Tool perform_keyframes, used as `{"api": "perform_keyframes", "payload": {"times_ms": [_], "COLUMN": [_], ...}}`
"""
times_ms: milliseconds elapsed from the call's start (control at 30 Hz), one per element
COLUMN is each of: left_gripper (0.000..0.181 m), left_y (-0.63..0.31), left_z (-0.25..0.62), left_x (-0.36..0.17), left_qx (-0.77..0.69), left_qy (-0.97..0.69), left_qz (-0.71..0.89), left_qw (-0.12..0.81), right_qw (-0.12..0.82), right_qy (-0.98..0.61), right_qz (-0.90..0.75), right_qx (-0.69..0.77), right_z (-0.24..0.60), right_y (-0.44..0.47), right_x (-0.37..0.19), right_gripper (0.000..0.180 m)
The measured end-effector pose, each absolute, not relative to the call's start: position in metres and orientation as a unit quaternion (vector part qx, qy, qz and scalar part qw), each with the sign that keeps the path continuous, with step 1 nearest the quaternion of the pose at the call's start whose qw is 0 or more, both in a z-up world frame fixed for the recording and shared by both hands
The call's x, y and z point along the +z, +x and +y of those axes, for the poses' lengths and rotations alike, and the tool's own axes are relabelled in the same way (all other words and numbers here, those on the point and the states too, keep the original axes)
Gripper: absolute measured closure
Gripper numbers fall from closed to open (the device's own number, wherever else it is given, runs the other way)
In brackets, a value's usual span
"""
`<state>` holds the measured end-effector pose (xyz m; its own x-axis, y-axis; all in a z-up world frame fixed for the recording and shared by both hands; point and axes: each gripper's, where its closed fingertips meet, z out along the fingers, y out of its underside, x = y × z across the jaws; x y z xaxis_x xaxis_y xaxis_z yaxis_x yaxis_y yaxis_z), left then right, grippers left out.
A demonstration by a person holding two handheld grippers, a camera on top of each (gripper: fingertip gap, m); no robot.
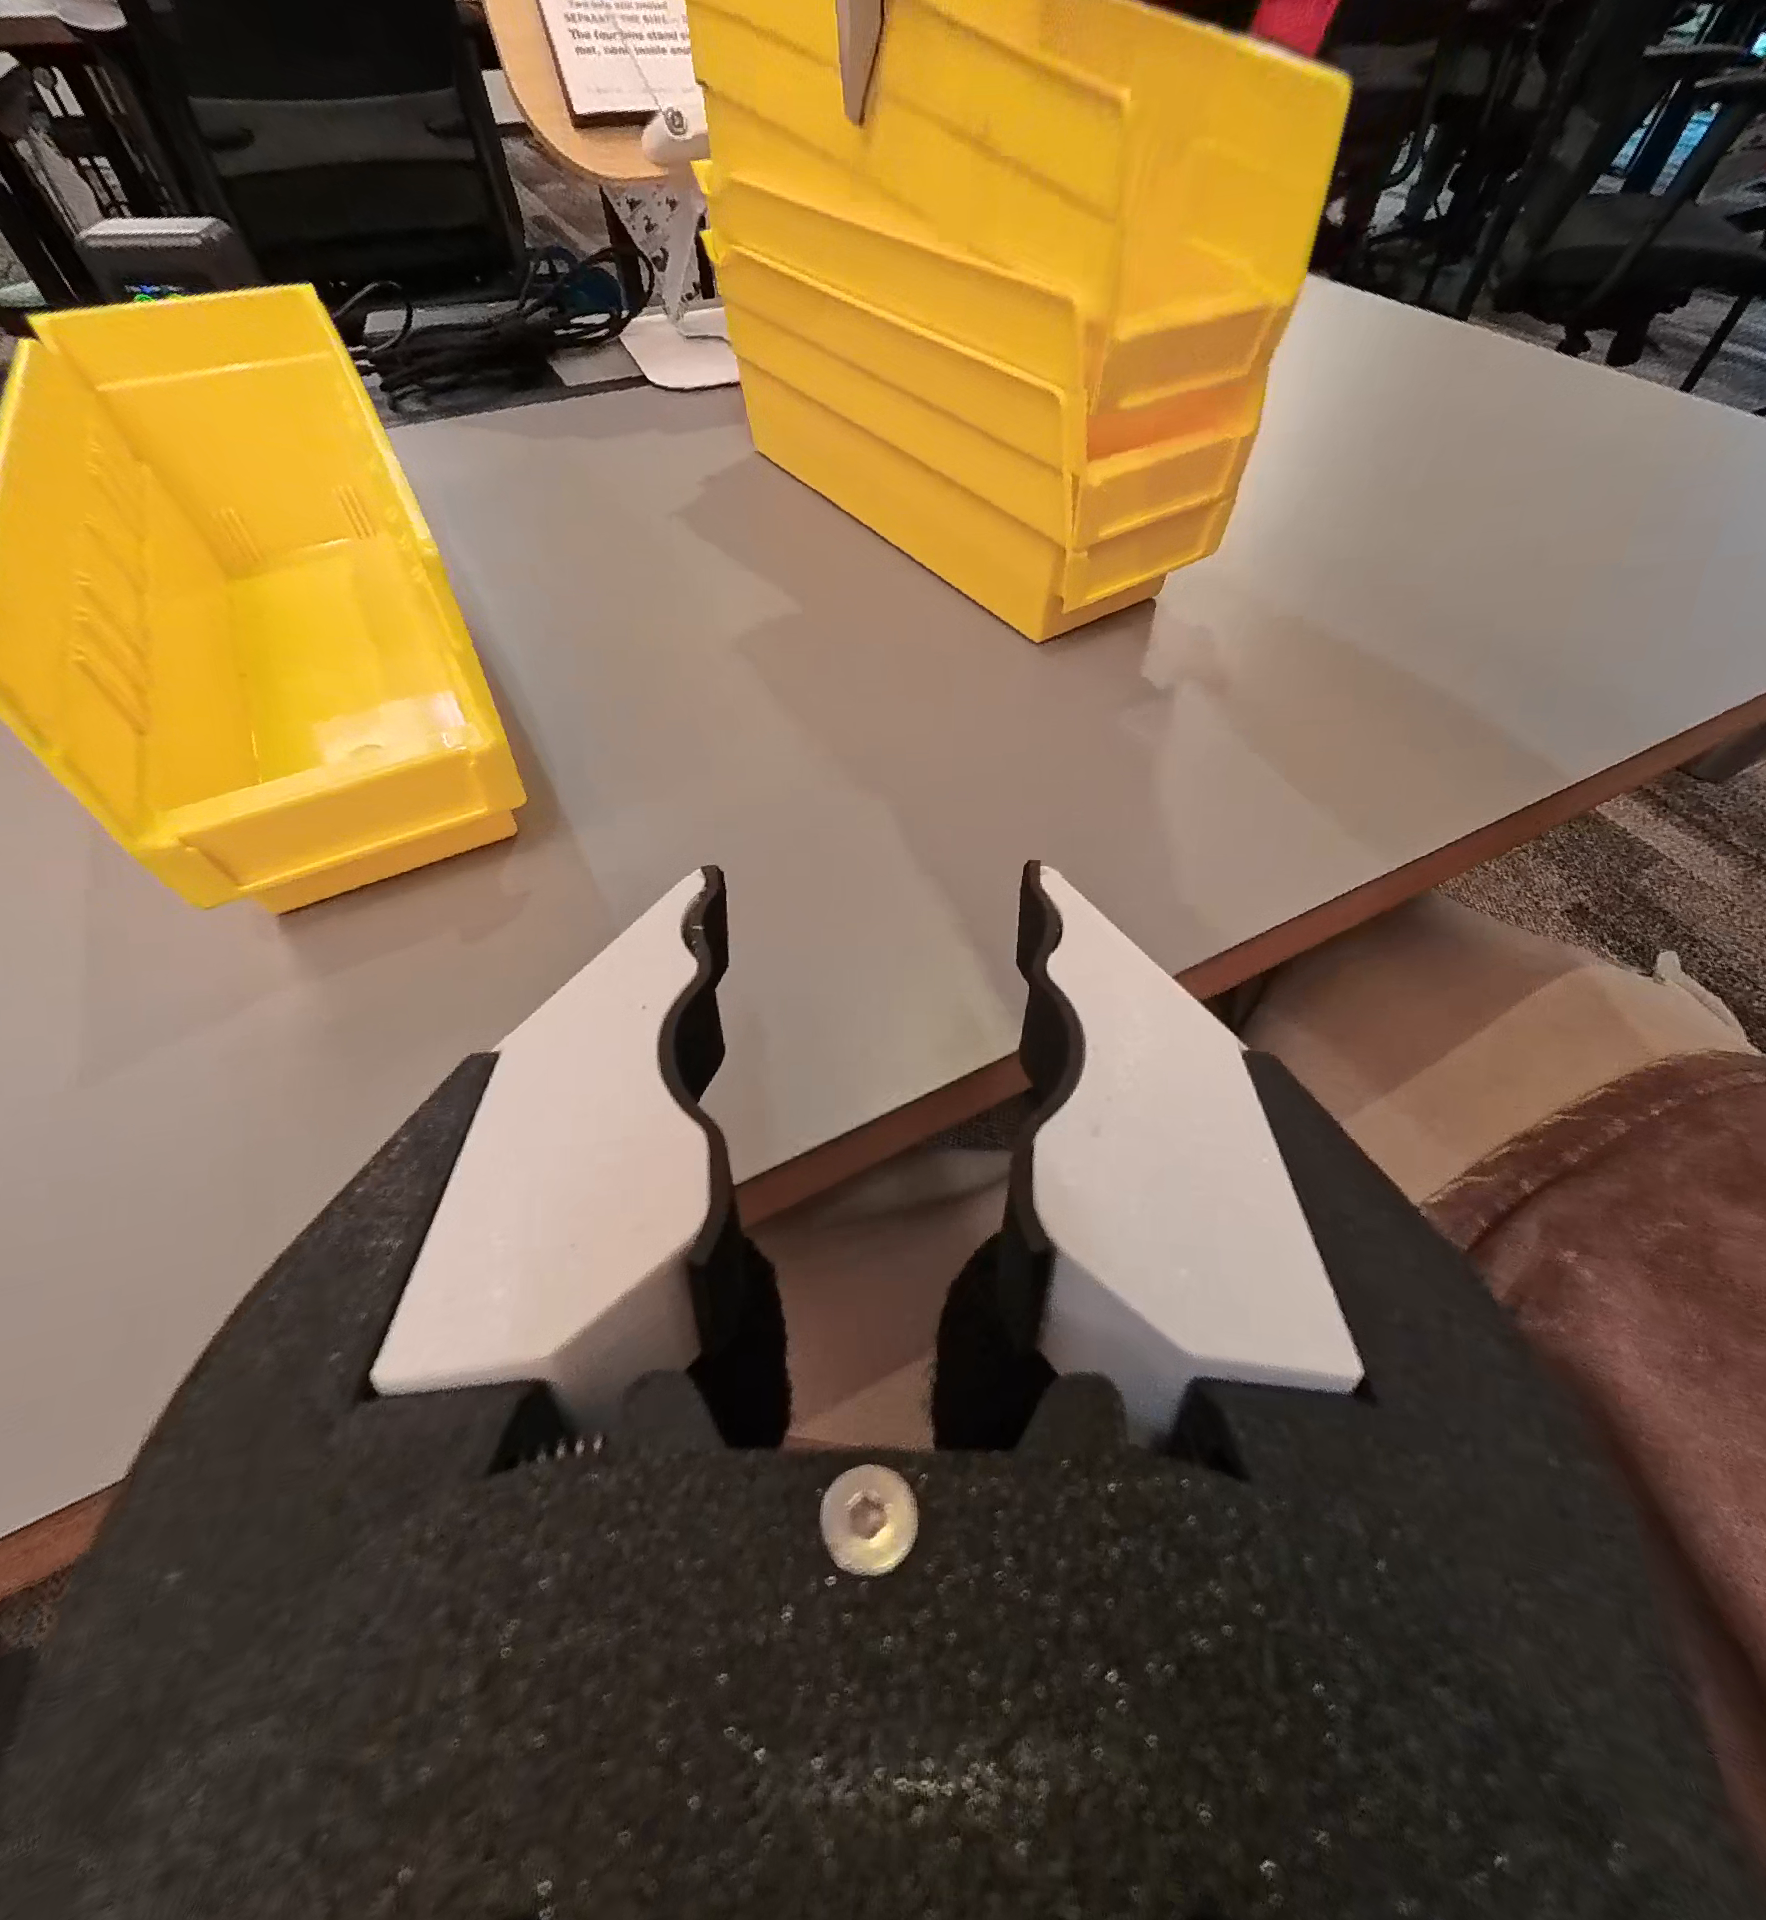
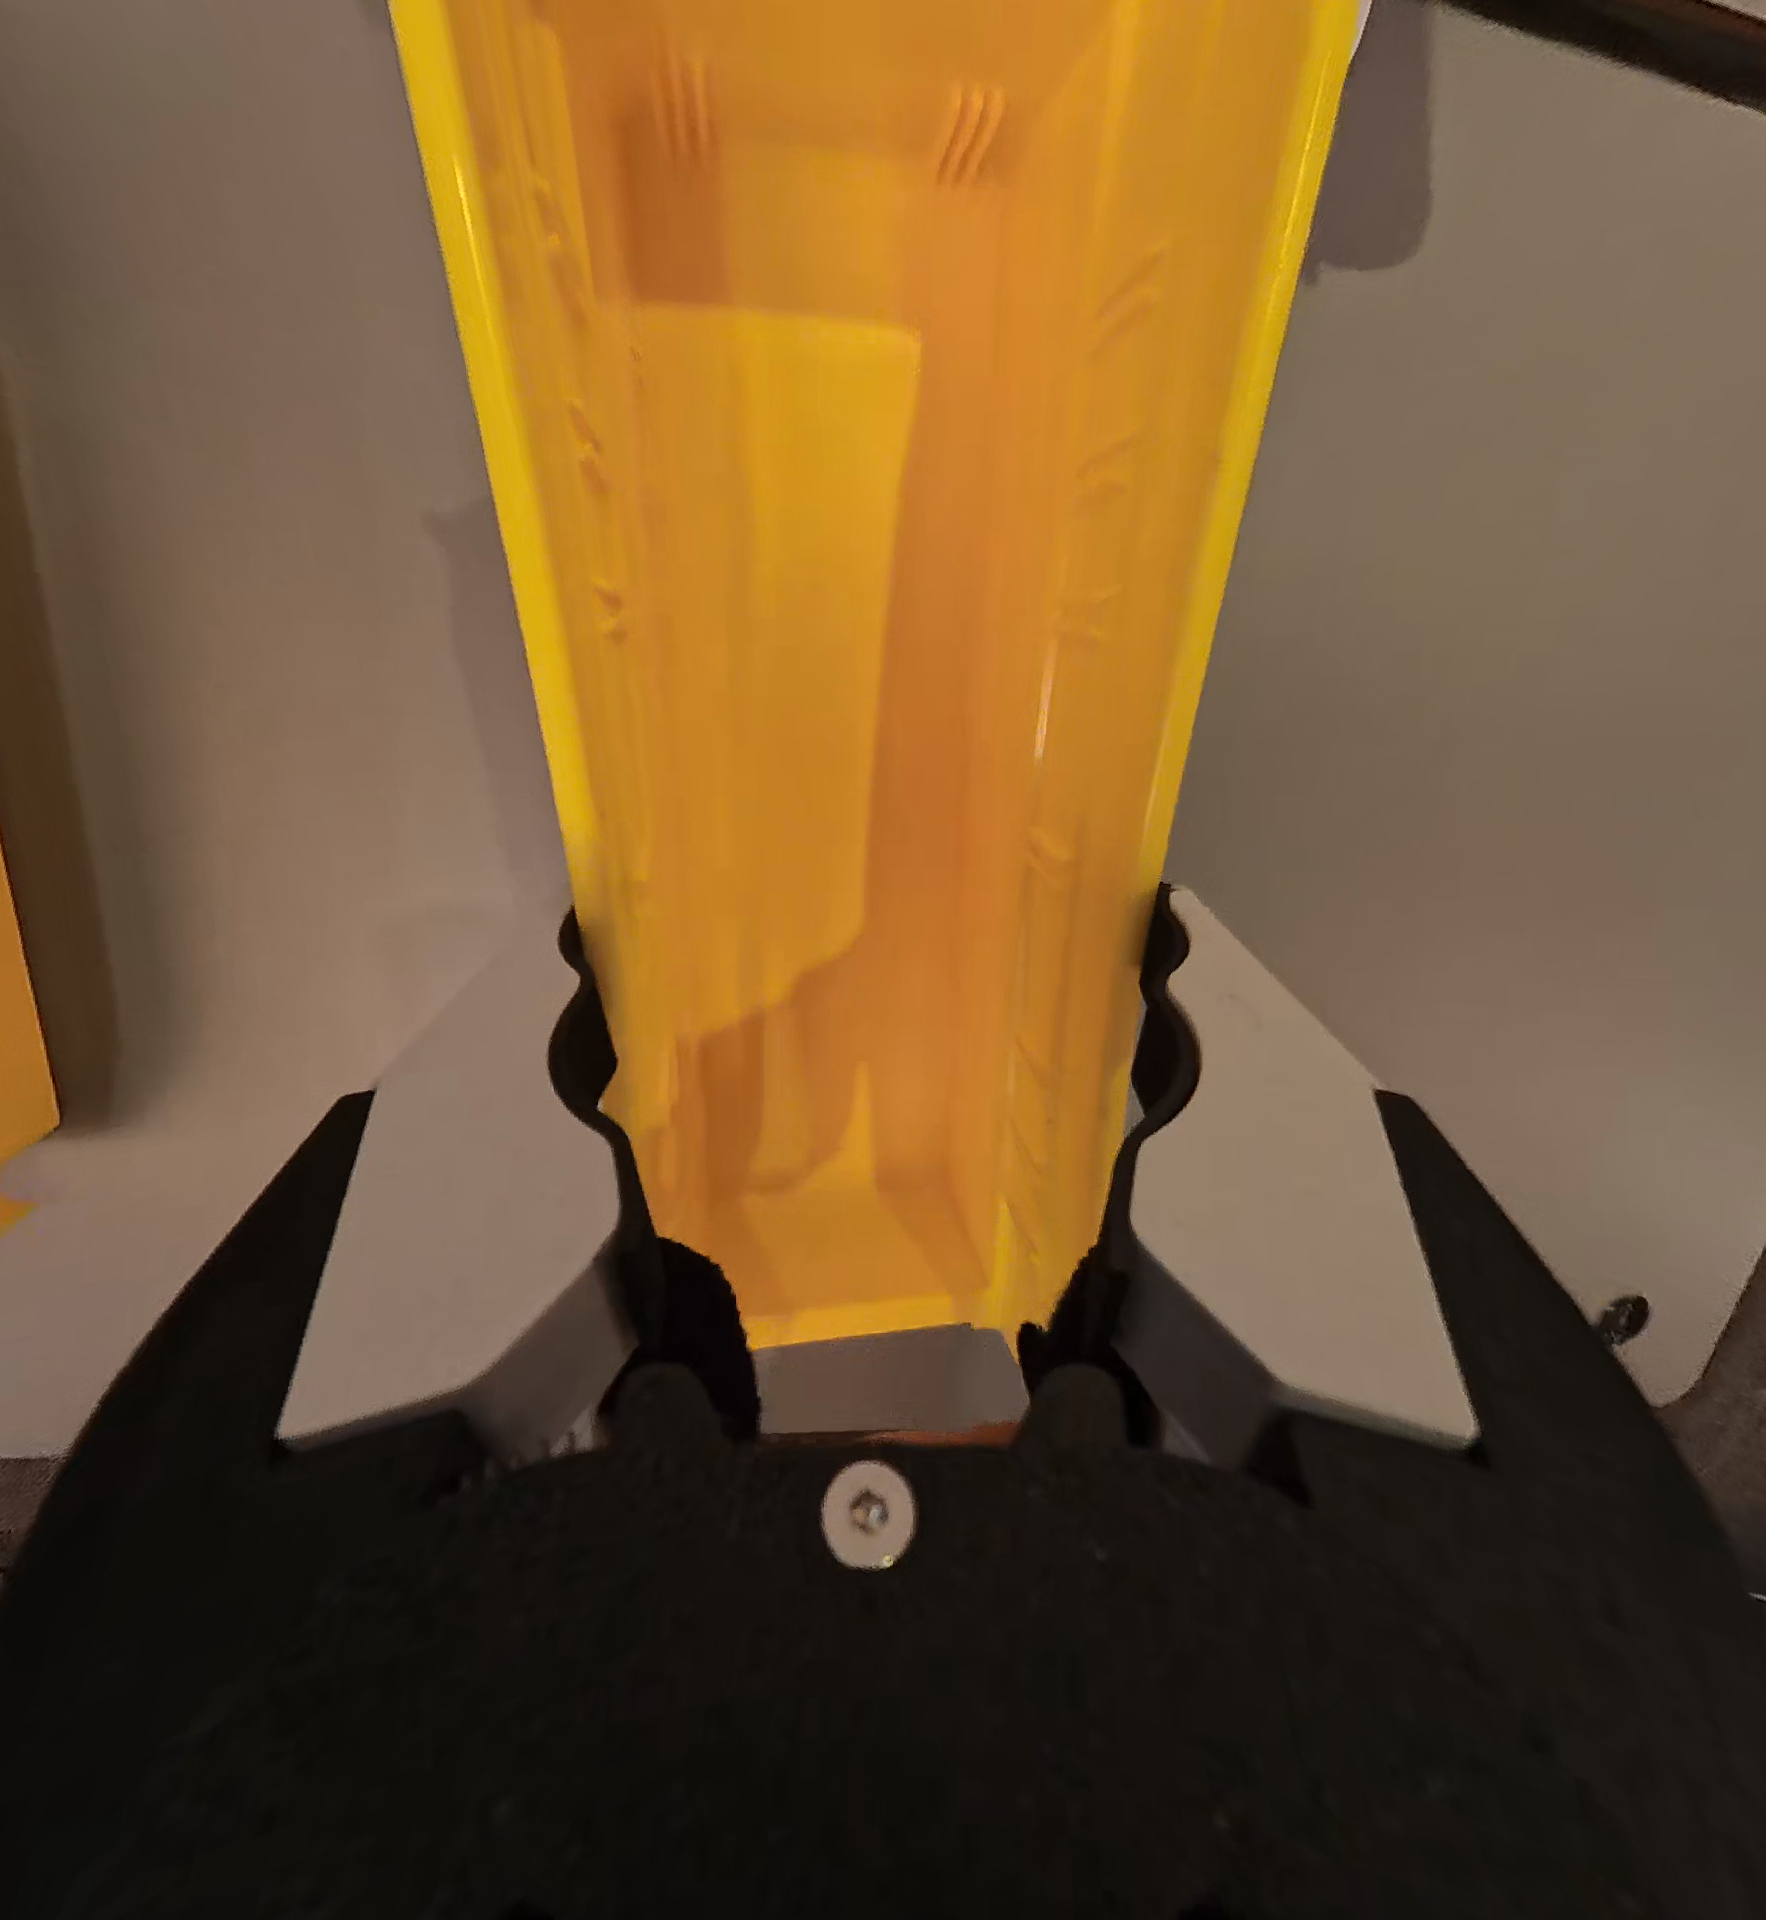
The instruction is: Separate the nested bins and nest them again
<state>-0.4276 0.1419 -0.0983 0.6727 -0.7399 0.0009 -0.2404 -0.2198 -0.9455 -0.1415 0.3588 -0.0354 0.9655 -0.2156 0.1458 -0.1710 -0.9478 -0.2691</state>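
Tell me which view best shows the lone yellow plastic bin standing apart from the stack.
Left wrist view: the lone yellow plastic bin sits whole on the grey table, open interior visible. Right wrist view shows at most a cropped yellow sliver at its left edge, possibly that bin.

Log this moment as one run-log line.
left hand-held gripper open, empty | right hand-held gripper shut on top bin | single bin apart on table
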Motion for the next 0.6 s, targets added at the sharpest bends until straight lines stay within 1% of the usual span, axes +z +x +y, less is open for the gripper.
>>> {"api": "perform_keyframes", "payload": {"times_ms": [200, 300, 433, 500, 600], "left_gripper": [0.126, 0.127, 0.126, 0.126, 0.126], "left_y": [-0.429, -0.430, -0.433, -0.438, -0.449], "left_z": [0.144, 0.144, 0.145, 0.148, 0.154], "left_x": [-0.098, -0.098, -0.100, -0.101, -0.100], "left_qx": [-0.239, -0.236, -0.229, -0.221, -0.210], "left_qy": [-0.746, -0.746, -0.746, -0.747, -0.747], "left_qz": [0.325, 0.326, 0.329, 0.326, 0.319], "left_qw": [0.529, 0.531, 0.531, 0.536, 0.544], "right_qw": [0.104, 0.110, 0.119, 0.166, 0.275], "right_qy": [-0.987, -0.986, -0.987, -0.983, -0.961], "right_qz": [0.091, 0.094, 0.087, 0.052, -0.027], "right_qx": [-0.086, -0.077, -0.067, -0.052, -0.004], "right_z": [0.355, 0.360, 0.363, 0.374, 0.381], "right_y": [-0.142, -0.143, -0.143, -0.147, -0.161], "right_x": [-0.063, -0.064, -0.067, -0.054, -0.015], "right_gripper": [0.075, 0.073, 0.060, 0.059, 0.060]}}
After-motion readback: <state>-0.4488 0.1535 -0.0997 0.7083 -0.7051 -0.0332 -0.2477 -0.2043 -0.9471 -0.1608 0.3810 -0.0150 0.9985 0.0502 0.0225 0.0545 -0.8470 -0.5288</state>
